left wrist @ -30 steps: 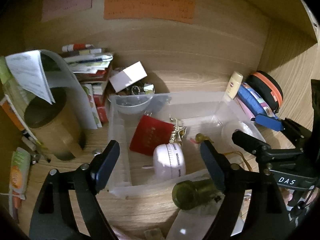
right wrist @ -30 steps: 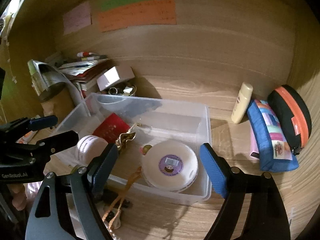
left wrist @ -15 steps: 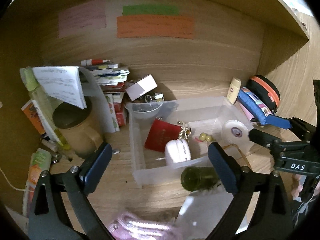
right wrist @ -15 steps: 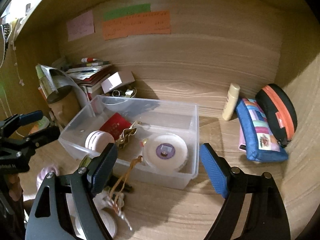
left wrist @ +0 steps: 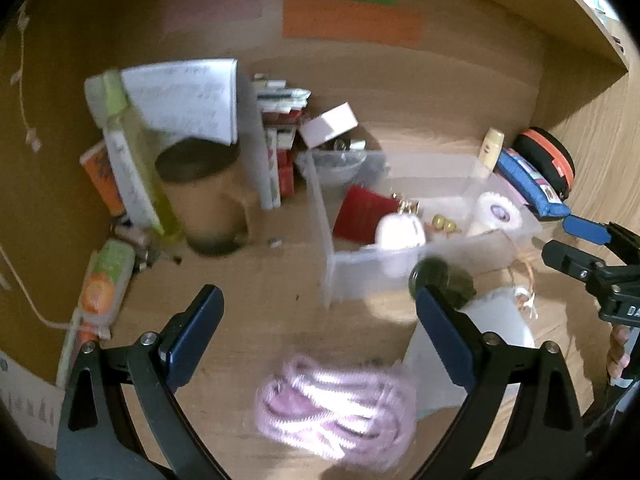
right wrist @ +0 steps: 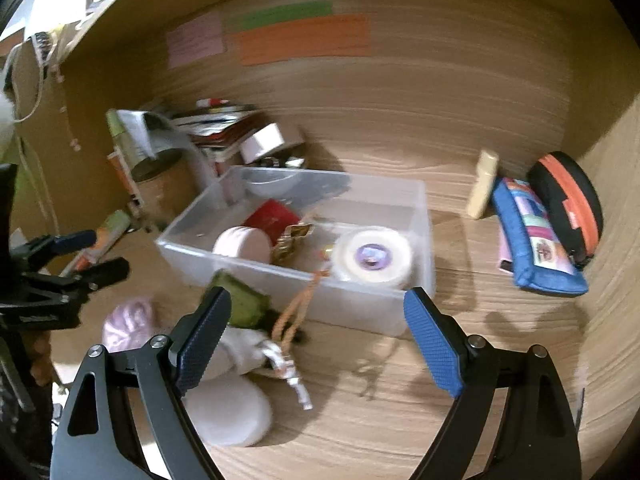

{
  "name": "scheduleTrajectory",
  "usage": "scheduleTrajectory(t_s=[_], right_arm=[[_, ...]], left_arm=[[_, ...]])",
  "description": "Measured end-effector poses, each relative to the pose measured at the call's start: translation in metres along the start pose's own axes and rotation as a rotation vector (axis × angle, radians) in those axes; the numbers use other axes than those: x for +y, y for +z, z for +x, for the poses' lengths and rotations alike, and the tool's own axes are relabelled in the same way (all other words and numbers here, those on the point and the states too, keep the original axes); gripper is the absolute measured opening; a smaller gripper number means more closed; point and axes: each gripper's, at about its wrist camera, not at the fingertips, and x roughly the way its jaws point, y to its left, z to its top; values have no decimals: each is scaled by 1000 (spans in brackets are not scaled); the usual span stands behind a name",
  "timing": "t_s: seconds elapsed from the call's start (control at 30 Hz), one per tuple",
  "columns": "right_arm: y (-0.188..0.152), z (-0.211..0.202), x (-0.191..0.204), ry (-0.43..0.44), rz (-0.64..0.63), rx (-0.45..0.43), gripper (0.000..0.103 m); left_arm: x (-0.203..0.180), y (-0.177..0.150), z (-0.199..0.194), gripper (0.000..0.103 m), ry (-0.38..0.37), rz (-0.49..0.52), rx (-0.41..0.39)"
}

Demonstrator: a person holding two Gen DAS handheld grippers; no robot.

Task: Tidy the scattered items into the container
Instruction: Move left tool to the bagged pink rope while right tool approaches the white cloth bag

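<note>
Left gripper (left wrist: 318, 326): your jaws are spread wide, nothing clamped. The blurry pink coiled cord bundle (left wrist: 336, 408) lies on the wood between and just below the pads.
Right gripper (right wrist: 316, 332): your jaws are opening, nothing pressed between the pads. The front wall of the clear plastic container (right wrist: 304, 292) shows in the gap.
Near your right pads: dark green jar (right wrist: 240, 300) on its side against the container's front wall, white drawstring pouch (right wrist: 244, 352) just beside it, flat white round disc (right wrist: 228, 416) under the left finger, orange cord (right wrist: 300, 308) draped over the container's edge.
Inside container: red flat square card (right wrist: 272, 216), white round puck (right wrist: 242, 242), gold crumpled trinket (right wrist: 292, 240), white tape roll with purple label (right wrist: 374, 258).
Outside, right: cream tube (right wrist: 484, 188), blue zip pencil case (right wrist: 536, 244), black-and-orange round pouch (right wrist: 568, 204), all well apart from the container.
Outside, left: brown cylindrical cup (left wrist: 204, 204) and stacked books (left wrist: 280, 120).
</note>
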Motion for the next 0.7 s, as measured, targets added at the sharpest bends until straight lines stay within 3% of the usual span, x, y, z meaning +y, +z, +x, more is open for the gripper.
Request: scheduleTrajectory(t_s=[0.27,0.4,0.47,0.7], right_arm=[[-14,7,42,57,-72,25,87],[-24,14,57,67,-105,59,87],[-30,17,62,66,-121,73,87],[-48,29,62,10,-172,120,87]], left_arm=[[7,-30,7,98,-36,-45,80],[8,-54,18,98,17,-8,134],[18,-64,15,101,5,-32,127],[62,-84,6,103,78,-87,162]])
